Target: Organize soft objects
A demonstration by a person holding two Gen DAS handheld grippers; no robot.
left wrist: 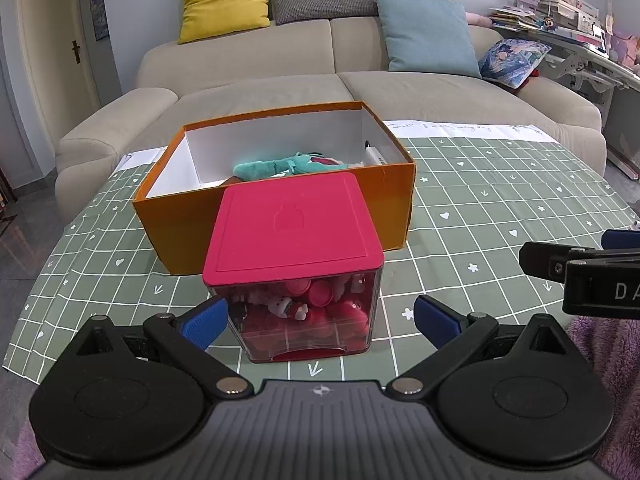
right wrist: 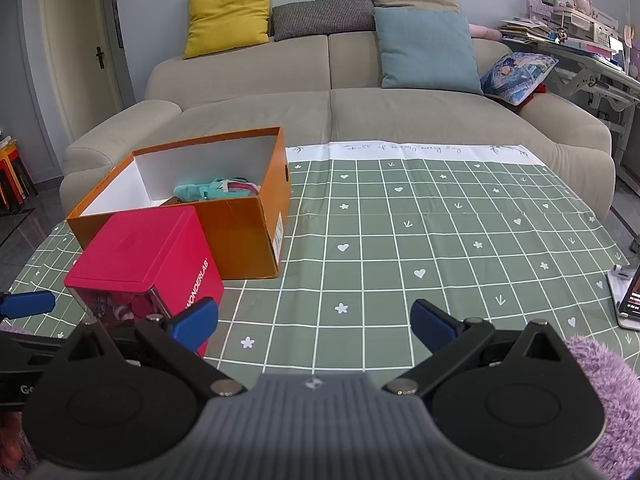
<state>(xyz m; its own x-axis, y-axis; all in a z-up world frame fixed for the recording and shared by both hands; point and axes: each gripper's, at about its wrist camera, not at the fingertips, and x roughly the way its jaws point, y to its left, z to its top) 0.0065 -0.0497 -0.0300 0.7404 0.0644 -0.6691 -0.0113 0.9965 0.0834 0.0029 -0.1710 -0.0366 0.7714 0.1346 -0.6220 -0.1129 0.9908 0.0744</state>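
Left gripper [left wrist: 316, 322], fingers spread and empty, has the red-lidded box [left wrist: 294, 232] straight ahead, nearer than for the right gripper [right wrist: 314, 324], also spread, box to its left.

Table cover [right wrist: 400, 240]: smooth cloth or wipe-clean sheet, matt green with a white printed grid. Shoebox [left wrist: 192, 224]: matt orange cardboard outside, plain white card inside; it holds a teal plush toy [left wrist: 276, 166] of soft, fuzzy fabric. Cube container [left wrist: 308, 312] at 6 o'clock of the shoebox: clear glossy plastic walls under a matt red lid [left wrist: 292, 228] with a moulded relief. Sofa [right wrist: 320, 108] at 12 o'clock: beige woven upholstery with cloth cushions. Gripper pads [left wrist: 202, 322]: ribbed blue rubber on matt black plastic arms.
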